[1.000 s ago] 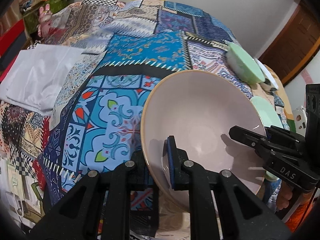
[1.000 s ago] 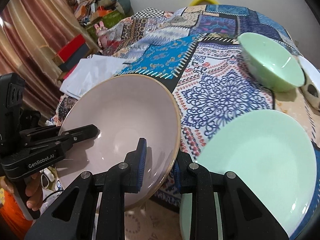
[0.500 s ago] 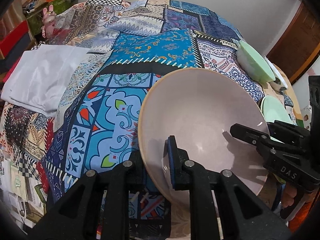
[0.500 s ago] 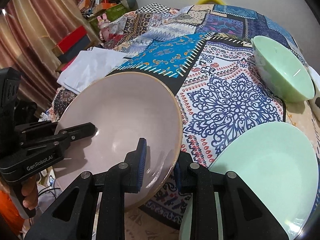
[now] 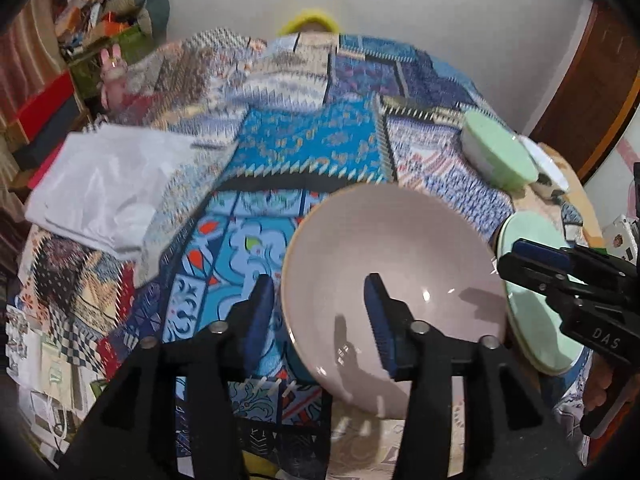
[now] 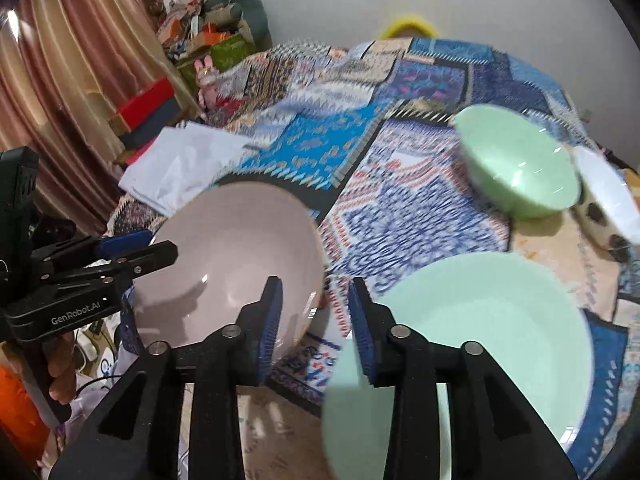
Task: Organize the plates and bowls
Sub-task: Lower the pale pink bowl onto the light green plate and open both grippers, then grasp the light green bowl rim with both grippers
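A large pale pink bowl sits on the patterned tablecloth near the front edge. My left gripper is open and straddles the bowl's left rim, one finger inside and one outside, with a gap on both sides. My right gripper is open too, astride the bowl's right rim. Each gripper also shows in the other's view, as the right gripper and the left gripper. A mint green plate lies just right of the bowl. A green bowl stands further back right.
A white bowl with dark spots sits beside the green bowl at the right edge. A white folded cloth lies on the table's left side. Boxes and clutter stand against the curtain beyond. The table's front edge is close under both grippers.
Both grippers were shut on the pink bowl's rim and have now opened. The bowl sits lower on the cloth, and both views have pulled back slightly.
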The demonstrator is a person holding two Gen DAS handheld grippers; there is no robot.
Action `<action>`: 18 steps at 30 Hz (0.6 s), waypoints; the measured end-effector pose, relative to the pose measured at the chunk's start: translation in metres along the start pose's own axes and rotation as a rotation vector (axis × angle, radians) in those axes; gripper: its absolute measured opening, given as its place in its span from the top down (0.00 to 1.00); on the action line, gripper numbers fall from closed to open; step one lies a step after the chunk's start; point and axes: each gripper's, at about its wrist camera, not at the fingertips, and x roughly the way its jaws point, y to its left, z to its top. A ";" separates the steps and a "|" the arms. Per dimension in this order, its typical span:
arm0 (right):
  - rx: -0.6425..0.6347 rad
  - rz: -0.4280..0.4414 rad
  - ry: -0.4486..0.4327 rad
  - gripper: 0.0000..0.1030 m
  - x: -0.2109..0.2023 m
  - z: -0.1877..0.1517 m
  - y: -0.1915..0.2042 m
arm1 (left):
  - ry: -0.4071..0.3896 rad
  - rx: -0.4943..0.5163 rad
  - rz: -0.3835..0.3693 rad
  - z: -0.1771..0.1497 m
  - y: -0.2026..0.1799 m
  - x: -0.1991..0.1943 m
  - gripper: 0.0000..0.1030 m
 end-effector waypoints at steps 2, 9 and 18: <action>0.000 -0.017 -0.028 0.63 -0.013 0.002 -0.006 | -0.027 0.014 -0.001 0.005 -0.007 -0.010 0.49; 0.006 -0.092 -0.120 0.49 -0.051 0.009 -0.035 | -0.106 0.063 -0.016 0.027 -0.041 -0.035 0.34; 0.091 -0.175 -0.199 0.46 -0.081 0.017 -0.095 | -0.149 0.110 -0.051 0.062 -0.091 -0.035 0.17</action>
